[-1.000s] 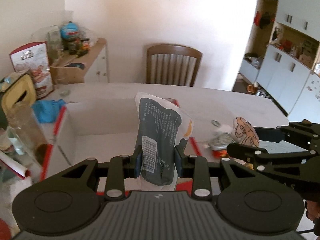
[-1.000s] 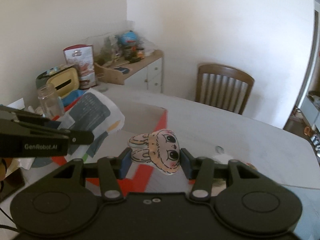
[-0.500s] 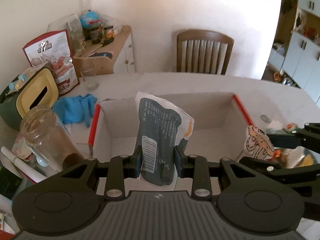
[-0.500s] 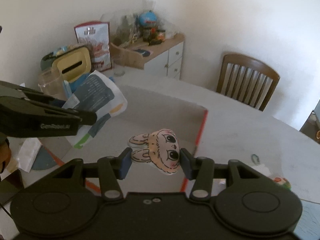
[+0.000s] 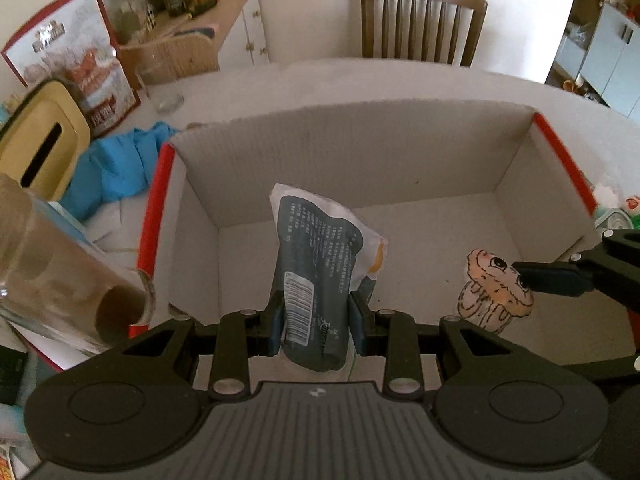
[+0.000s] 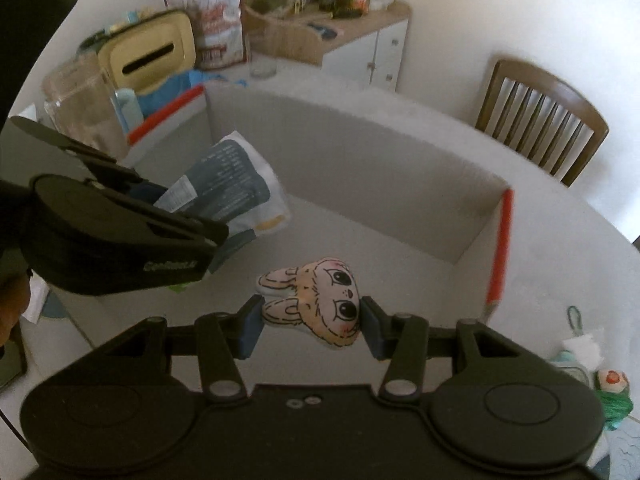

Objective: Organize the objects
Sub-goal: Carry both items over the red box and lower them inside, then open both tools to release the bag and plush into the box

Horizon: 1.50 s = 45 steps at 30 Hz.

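My left gripper [image 5: 316, 320] is shut on a dark grey snack pouch [image 5: 316, 272] with a barcode and holds it upright over the open cardboard box [image 5: 360, 152]. The pouch also shows in the right wrist view [image 6: 228, 188]. My right gripper [image 6: 312, 320] is shut on a small pink bunny-face plush [image 6: 320, 304] and holds it above the box floor [image 6: 400, 264]. The plush shows at the right in the left wrist view [image 5: 494, 292]. Both grippers hang side by side inside the box's outline.
A glass jar [image 5: 52, 276] stands close to the box's left wall. A blue cloth [image 5: 112, 164], a yellow-lidded tissue box [image 5: 40, 148] and a red snack bag [image 5: 80, 64] lie left. Small items [image 6: 592, 368] sit right of the box. A wooden chair [image 5: 420, 24] stands behind the table.
Both grippers have moved forward and down over the open box, each still holding its object. The view now looks into the box.
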Available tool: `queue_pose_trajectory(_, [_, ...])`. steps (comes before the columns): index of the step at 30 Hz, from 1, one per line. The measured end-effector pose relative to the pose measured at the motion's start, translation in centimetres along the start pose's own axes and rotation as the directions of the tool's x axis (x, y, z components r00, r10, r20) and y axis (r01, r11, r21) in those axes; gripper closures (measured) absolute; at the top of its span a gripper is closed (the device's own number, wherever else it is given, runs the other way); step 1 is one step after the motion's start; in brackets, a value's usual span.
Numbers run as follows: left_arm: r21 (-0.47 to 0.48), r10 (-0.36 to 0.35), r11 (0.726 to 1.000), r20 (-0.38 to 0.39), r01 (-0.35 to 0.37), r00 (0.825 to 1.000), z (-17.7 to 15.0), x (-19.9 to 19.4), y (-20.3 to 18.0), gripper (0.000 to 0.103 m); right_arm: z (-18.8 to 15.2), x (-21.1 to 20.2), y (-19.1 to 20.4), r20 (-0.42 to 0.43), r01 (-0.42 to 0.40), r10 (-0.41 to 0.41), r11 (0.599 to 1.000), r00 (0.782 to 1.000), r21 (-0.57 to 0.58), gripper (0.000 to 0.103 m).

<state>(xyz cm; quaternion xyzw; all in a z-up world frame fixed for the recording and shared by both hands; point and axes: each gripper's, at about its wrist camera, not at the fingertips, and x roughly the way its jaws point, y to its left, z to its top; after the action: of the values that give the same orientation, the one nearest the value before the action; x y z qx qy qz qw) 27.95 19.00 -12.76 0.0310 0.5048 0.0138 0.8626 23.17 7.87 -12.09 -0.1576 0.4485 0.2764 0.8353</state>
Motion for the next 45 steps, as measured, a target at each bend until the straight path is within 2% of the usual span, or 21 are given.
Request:
queue_pose_trajectory(5, [-0.010,-0.018,1.000,-0.065,0.017,0.998,0.2,1.4,0.4,0.071,0.3,1.9,0.4,-0.072,0.007,-0.009,1.000,0.997,-0.022,0.054])
queue_pose_trajectory(11, [-0.031,-0.040,0.999,-0.099,0.037,0.994,0.4,2.3,0.7,0.070,0.6,3.2,0.6,-0.134,-0.002,-0.001,1.000,0.991,-0.017,0.054])
queue_pose_trajectory(16, [-0.045,-0.038,0.998,-0.104,0.034,0.994,0.1,2.5,1.0,0.055,0.6,3.4,0.6,-0.147,0.005,-0.005,1.000,0.989,-0.005,0.052])
queue_pose_trajectory(19, [-0.046,-0.037,0.998,-0.090,0.033,0.995,-0.1,2.2,1.1,0.047,0.6,3.3,0.6,-0.153,-0.001,0.002,1.000,0.988,0.003,0.047])
queue_pose_trajectory(22, [-0.044,-0.044,0.998,-0.079,0.040,0.996,-0.1,1.8,1.0,0.040,0.4,2.9,0.5,-0.141,0.004,-0.003,1.000,0.990,0.008,0.041])
queue_pose_trajectory(26, [-0.028,-0.046,0.999,-0.047,0.045,0.998,-0.1,0.7,0.6,0.036,0.3,2.0,0.5,-0.117,0.003,-0.002,1.000,0.993,0.008,0.040])
queue_pose_trajectory(31, [-0.027,-0.063,0.998,-0.013,0.062,0.998,0.0,-1.1,0.2,0.036,0.2,0.3,0.1,-0.078,0.000,0.001,1.000,0.997,0.022,0.039])
queue_pose_trajectory(34, [-0.020,-0.069,0.997,0.017,0.070,0.997,-0.3,-2.5,0.0,0.036,0.2,-0.9,-0.5,-0.054,0.014,-0.011,0.999,0.998,0.047,0.029])
queue_pose_trajectory(45, [-0.003,-0.104,0.994,0.157,0.106,0.982,-1.0,-8.5,-1.0,0.036,-1.5,-7.1,-3.0,0.079,-0.034,0.022,0.988,0.997,0.153,0.027])
